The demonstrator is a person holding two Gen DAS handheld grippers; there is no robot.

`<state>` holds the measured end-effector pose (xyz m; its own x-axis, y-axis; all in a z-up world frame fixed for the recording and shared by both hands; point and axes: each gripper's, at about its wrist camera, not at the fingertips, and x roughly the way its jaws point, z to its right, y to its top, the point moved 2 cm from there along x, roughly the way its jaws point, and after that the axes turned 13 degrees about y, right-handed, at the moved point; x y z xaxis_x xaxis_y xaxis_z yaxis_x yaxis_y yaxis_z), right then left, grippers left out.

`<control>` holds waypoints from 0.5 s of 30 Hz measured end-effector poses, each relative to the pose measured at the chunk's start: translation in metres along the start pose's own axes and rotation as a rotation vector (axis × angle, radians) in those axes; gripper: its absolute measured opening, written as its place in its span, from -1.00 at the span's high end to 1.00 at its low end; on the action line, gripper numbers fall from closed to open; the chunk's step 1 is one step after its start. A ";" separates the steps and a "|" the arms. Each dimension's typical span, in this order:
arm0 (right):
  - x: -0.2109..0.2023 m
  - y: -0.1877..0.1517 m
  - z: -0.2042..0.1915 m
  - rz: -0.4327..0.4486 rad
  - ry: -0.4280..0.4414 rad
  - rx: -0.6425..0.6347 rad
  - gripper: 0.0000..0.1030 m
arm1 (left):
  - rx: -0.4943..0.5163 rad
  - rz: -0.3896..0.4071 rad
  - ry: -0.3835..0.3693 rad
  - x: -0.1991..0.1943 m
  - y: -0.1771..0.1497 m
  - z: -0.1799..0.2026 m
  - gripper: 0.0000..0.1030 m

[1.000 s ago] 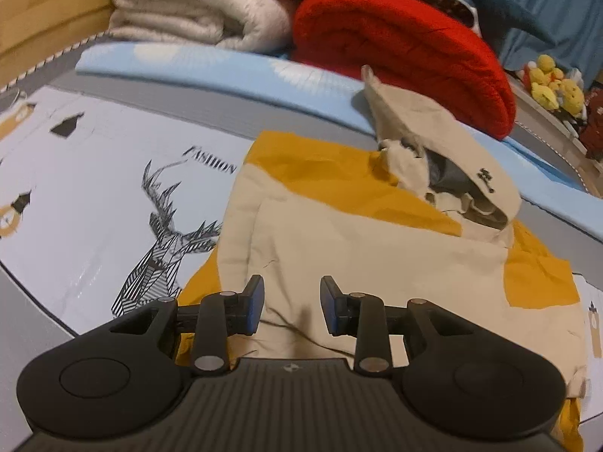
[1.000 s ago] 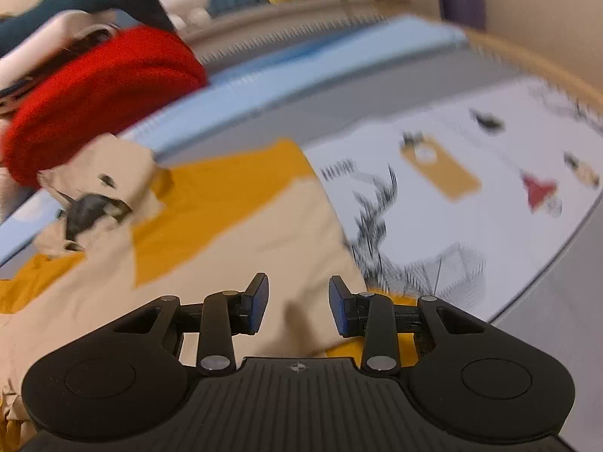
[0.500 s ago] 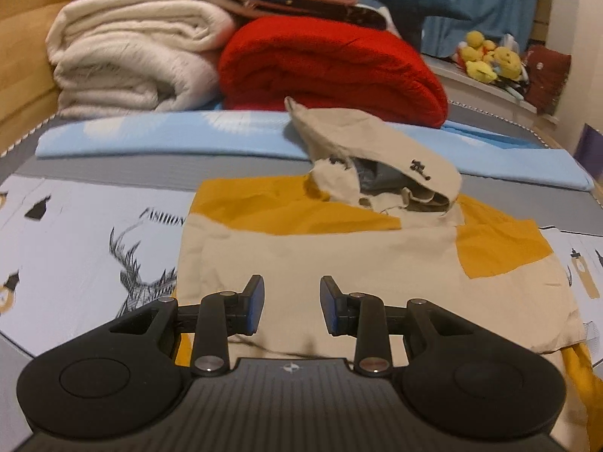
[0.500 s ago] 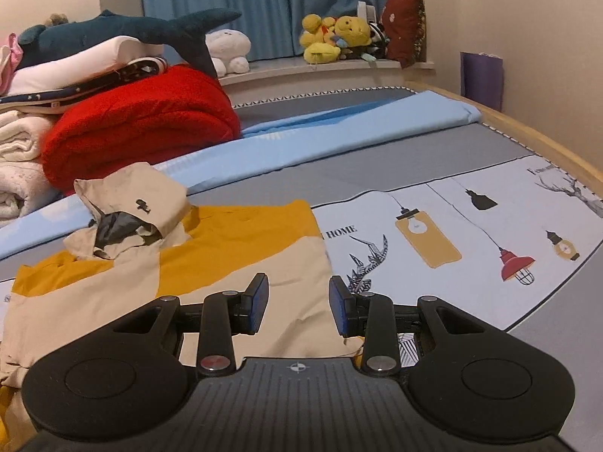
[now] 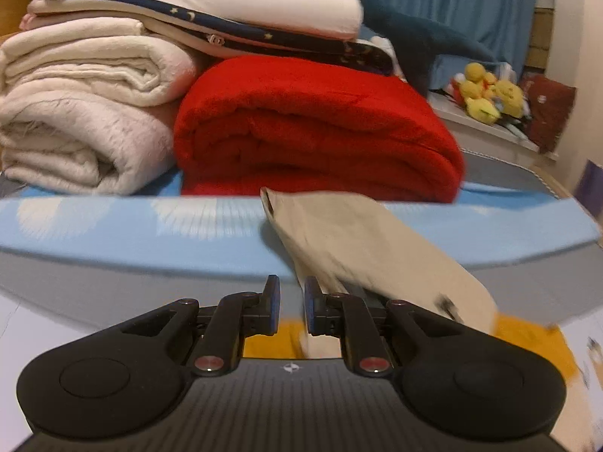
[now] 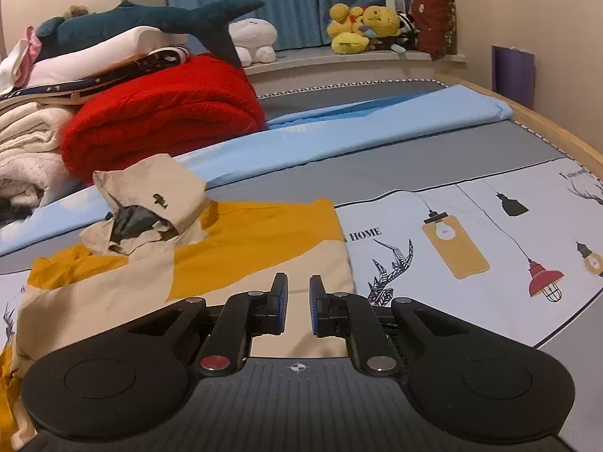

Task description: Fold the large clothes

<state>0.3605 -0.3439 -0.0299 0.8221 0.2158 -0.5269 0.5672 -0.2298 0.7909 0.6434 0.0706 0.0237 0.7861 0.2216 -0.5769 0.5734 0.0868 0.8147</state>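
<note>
Two black plastic tools show, each with its blue-padded fingers set a narrow gap apart and nothing between them. The left tool (image 5: pixel 288 310) points low and level over the bed, toward the beige hood (image 5: pixel 361 241) of the garment, which lies just ahead and to its right; this view is blurred. The right tool (image 6: pixel 298 310) hovers above the beige and mustard-yellow hooded cotton top (image 6: pixel 211 260), which lies flat on the bed with its hood (image 6: pixel 150 203) crumpled, showing a dark lining and a small dark embroidered mark. Beside it the white printed bed sheet (image 6: pixel 471 248) carries drawings of lamps and a geometric deer, and the word "HOME". Beyond, a smooth light-blue folded sheet (image 6: pixel 339 139) crosses the bed. A plush red rolled blanket (image 5: pixel 312 132) sits next to fluffy cream folded blankets (image 5: pixel 75 120). A dark teal stuffed shark (image 6: pixel 150 22) lies on top of the pile.
</note>
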 end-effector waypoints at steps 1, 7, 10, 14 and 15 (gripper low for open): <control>0.002 0.000 0.001 0.000 -0.005 0.004 0.76 | -0.013 -0.006 -0.003 0.017 0.008 0.001 0.72; 0.016 -0.006 0.003 -0.037 -0.025 -0.009 0.76 | -0.115 -0.053 0.014 0.108 0.037 0.004 0.69; 0.021 -0.007 0.008 -0.054 -0.036 -0.003 0.76 | -0.151 -0.070 0.044 0.141 0.042 0.009 0.67; 0.026 -0.010 0.011 -0.073 -0.042 -0.013 0.76 | -0.165 -0.079 0.075 0.172 0.042 0.018 0.51; 0.028 -0.010 0.011 -0.080 -0.045 -0.018 0.76 | -0.175 -0.077 0.078 0.179 0.042 0.019 0.45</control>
<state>0.3782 -0.3460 -0.0563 0.7759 0.1899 -0.6016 0.6304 -0.1961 0.7511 0.8123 0.0957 -0.0467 0.7172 0.2821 -0.6373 0.5769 0.2727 0.7700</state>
